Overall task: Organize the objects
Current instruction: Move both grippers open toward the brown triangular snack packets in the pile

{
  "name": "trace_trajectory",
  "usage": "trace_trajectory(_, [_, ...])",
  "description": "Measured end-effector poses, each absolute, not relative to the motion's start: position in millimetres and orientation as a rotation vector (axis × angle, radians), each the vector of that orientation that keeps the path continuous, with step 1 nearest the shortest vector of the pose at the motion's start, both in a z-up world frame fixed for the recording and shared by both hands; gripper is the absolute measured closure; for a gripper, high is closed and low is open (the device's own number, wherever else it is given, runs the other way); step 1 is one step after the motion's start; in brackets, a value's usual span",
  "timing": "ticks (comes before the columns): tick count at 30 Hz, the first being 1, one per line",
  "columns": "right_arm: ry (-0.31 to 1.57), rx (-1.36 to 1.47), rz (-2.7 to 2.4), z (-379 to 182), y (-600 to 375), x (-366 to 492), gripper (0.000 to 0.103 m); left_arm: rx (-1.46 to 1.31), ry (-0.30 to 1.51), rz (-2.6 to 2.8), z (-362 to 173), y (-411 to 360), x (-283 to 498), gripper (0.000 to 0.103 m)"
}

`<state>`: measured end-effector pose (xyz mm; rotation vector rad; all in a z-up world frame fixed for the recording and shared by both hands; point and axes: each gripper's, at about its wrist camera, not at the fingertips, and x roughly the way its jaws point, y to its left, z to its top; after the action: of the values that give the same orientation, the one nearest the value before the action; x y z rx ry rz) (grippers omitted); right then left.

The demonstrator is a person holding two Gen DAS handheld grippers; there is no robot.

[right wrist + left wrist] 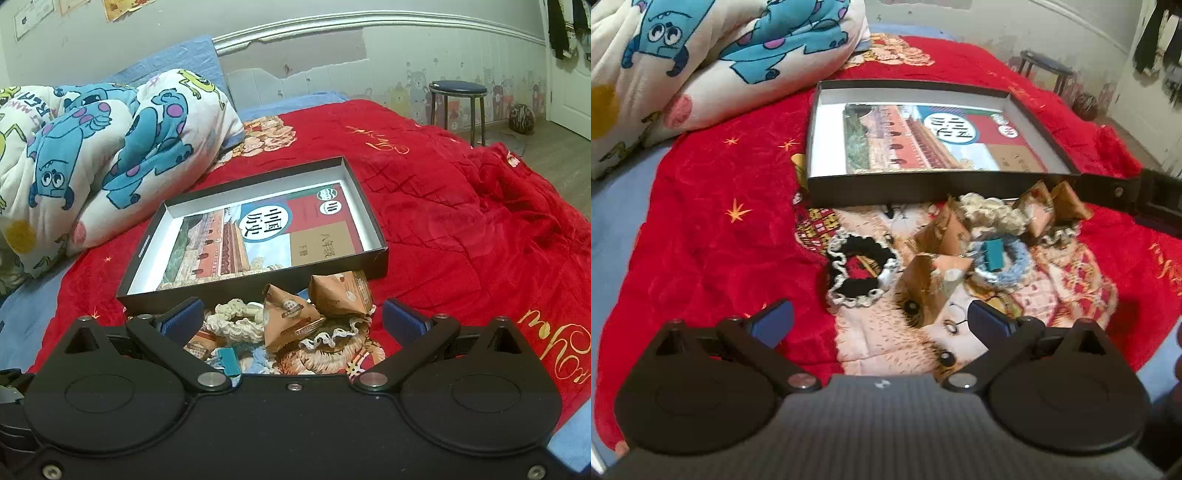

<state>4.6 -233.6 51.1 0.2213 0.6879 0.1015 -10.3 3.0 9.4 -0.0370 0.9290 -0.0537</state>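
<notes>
On the bed, a shallow black box (938,186) with a book (923,138) lying flat in it serves as the landmark; it sits open-topped, probably to take in the loose things. Just in front of its near wall, left to right, lie a black hair tie (860,271), folded snack packets (932,277), a blue hair tie carrying a teal clip (995,254), and a cream hair tie (991,214). The left hand-held gripper (882,325) hovers short of this pile, fingers apart and empty. The right hand-held gripper (291,321) hangs over the pile, likewise apart and empty.
</notes>
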Motion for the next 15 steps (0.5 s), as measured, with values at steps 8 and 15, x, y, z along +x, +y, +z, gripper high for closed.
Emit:
trace_trajectory(8, [0.687, 0.260, 0.091, 58, -246, 4, 0.000, -0.063, 0.911, -0.091, 12, 2, -12, 0.000])
trace_trajectory(15, [0.679, 0.262, 0.011, 65, -262, 2, 0.000, -0.110, 0.828, -0.162, 24, -3, -21, 0.000])
